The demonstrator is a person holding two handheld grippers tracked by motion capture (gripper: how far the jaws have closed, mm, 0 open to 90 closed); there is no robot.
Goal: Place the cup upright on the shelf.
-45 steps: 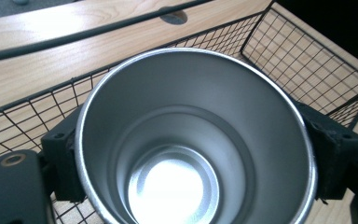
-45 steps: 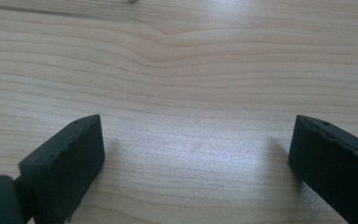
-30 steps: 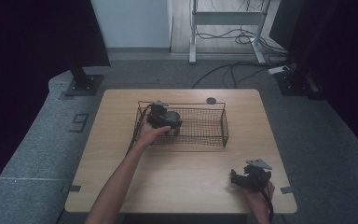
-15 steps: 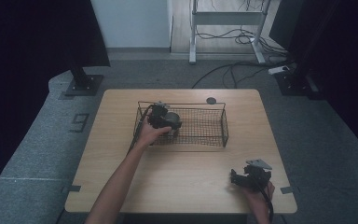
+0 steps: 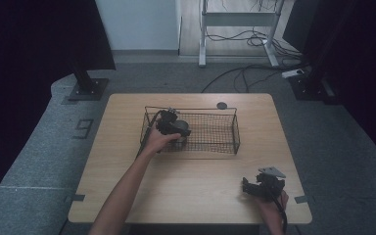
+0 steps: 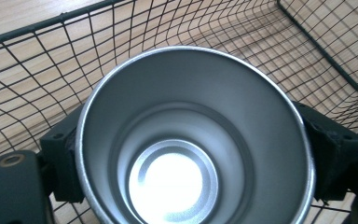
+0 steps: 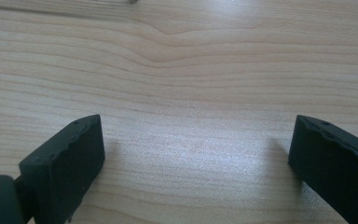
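A steel cup (image 6: pixel 191 140) with a shiny inside faces the camera in the left gripper view, its mouth towards me, and both black jaws press on its sides. In the high view my left gripper (image 5: pixel 172 126) holds it inside the left end of the black wire basket (image 5: pixel 215 110), whose mesh (image 6: pixel 42 60) runs behind the cup. My right gripper (image 5: pixel 254 187) rests low at the table's front right, and in the right gripper view its jaws stand wide apart over bare wood (image 7: pixel 191 93) with nothing between them.
A small dark round disc (image 5: pixel 222 105) lies on the table just behind the basket. The wooden table (image 5: pixel 127 166) stands on grey carpet. Cables and a metal stand (image 5: pixel 235 19) are on the floor beyond it, and dark panels flank the sides.
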